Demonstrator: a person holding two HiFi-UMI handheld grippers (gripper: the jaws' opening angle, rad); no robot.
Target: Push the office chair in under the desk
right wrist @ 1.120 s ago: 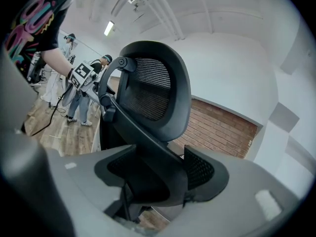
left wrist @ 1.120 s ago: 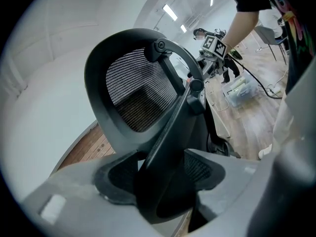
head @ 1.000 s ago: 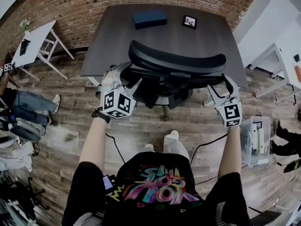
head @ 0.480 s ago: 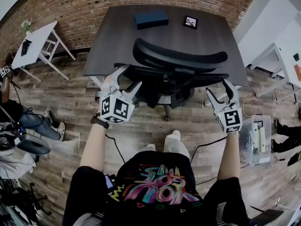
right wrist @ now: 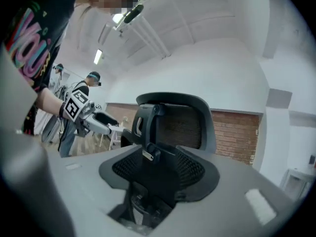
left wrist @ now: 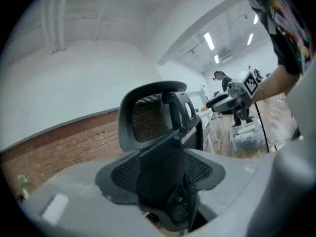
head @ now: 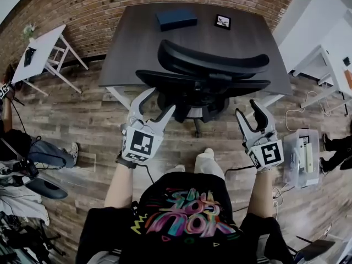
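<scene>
Black mesh and plastic, the chair (head: pixel 212 73) stands square to the dark counter (head: pixel 132 48). Its backrest is close to the near edge, and its seat appears to be tucked below the top. Only the base and a caster show on the wood floor (head: pixel 82 125) just behind it. By that, I judge the push done or very nearly so.

The left gripper (head: pixel 159 100) hovers behind the chair's left side, near it but not touching. Its jaws are spread wide with nothing between them, and its own view shows the chair back through the gap, standing apart. The right gripper (head: pixel 247 108) hovers behind the right side, also clear of the chair. Its jaws are closing on empty air, and no pad presses on anything.

The two grippers flank the backrest evenly, one to each side. That placement suits a straight shove, since equal pressure on both sides would keep a wheeled chair from swivelling as it rolls. With both off the chair now, it sits on its casters under no load.

A blue box (head: pixel 175 20) and a small frame (head: pixel 222 22) lie toward the far edge of the counter by the brick wall, well away from the chair and out of its path.
</scene>
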